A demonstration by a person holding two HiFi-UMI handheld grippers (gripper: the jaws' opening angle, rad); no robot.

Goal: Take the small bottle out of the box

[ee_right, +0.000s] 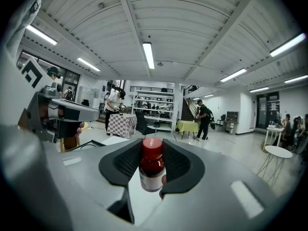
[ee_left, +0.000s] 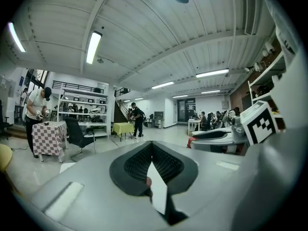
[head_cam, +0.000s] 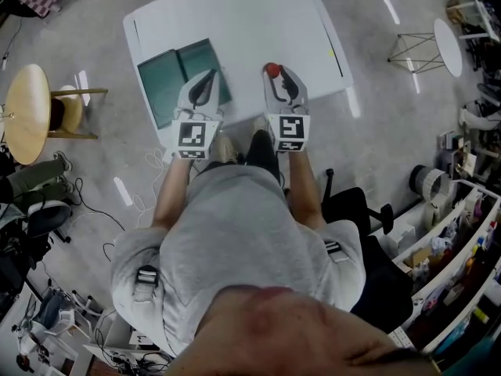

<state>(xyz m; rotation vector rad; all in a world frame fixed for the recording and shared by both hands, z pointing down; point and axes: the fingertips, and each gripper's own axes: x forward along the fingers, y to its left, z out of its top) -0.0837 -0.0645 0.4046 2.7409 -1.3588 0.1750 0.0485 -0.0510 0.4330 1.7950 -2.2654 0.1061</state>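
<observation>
A small bottle [ee_right: 152,170] with a red cap and dark red contents stands upright between the pads of my right gripper [ee_right: 153,144], which is shut on it. In the head view the bottle [head_cam: 272,70] shows as a red spot at the tip of the right gripper [head_cam: 280,75], above the white table [head_cam: 235,22] and to the right of the box. The green box [head_cam: 174,75] lies open near the table's left front. My left gripper [head_cam: 206,79] hovers over the box's right half. In the left gripper view the left gripper [ee_left: 151,144] has its jaws meeting at the tips with nothing held.
A round yellow stool [head_cam: 23,112] stands to the left of the table and a small white round side table [head_cam: 448,47] at the far right. Shelves with clutter [head_cam: 454,265] and a black chair [head_cam: 352,210] are behind me on the right. People stand far off in the room.
</observation>
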